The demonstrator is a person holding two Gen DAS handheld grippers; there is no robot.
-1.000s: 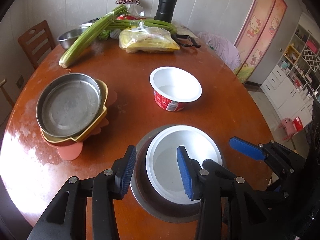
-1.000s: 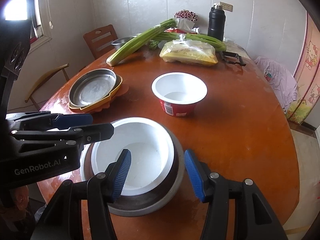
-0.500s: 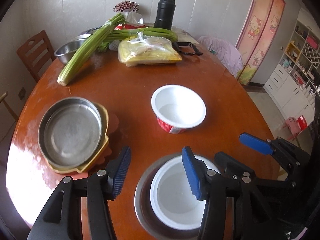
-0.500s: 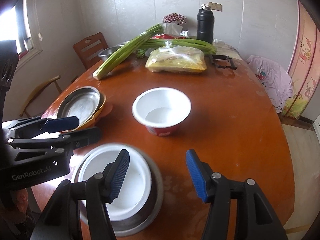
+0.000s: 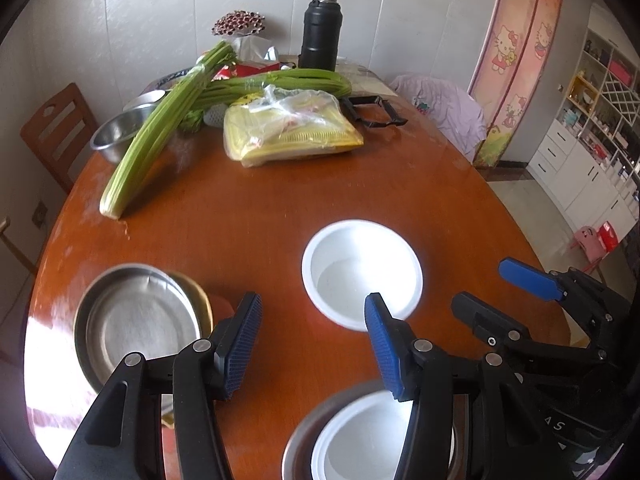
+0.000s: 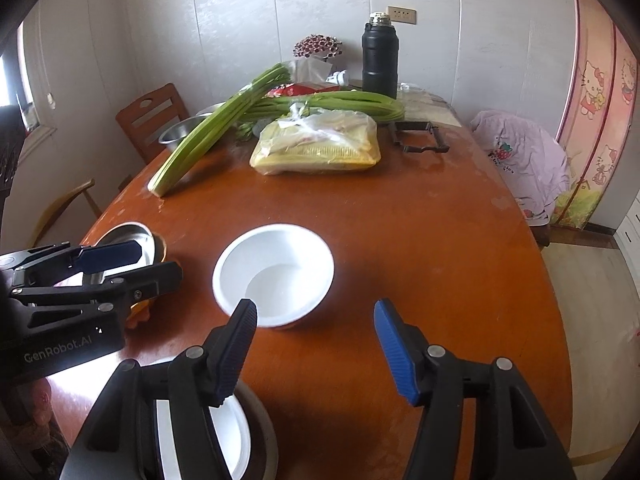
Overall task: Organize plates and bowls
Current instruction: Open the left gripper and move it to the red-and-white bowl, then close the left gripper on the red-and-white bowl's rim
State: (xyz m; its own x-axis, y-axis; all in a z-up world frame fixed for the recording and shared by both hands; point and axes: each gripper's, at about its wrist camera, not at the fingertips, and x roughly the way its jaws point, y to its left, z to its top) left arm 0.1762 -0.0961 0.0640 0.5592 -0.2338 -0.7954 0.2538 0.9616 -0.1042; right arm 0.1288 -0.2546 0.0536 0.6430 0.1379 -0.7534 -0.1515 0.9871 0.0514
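Judging from how things lie on the table (image 5: pixel 280 208), the work looks about half done. Left of the white bowl (image 5: pixel 362 274) stands a stack: a steel plate (image 5: pixel 136 320) nested on a yellow dish (image 5: pixel 202 304), with something orange under them. Nearer to the camera than the white bowl, a second white bowl (image 5: pixel 360 440) already sits inside a steel basin (image 5: pixel 298 444). The white bowl in the middle is alone and seems to be the piece left to sort.

Both grippers are empty. The left gripper (image 5: pixel 312 344) hangs over bare table between the stack and the white bowl, its jaws moderately apart. The right gripper (image 6: pixel 316 344) is just in front of the white bowl; its jaws are opening, with nothing pressed between them, though its left pad overlaps the bowl's rim in the right wrist view.

Behind the white bowl, well apart, lie celery (image 5: pixel 160 136), a steel bowl (image 5: pixel 116 136), a yellow bag (image 5: pixel 288 132) and a black flask (image 5: pixel 320 36). Nothing stands between the grippers and the white bowl; I think only the two grippers themselves, close beside each other, could collide.
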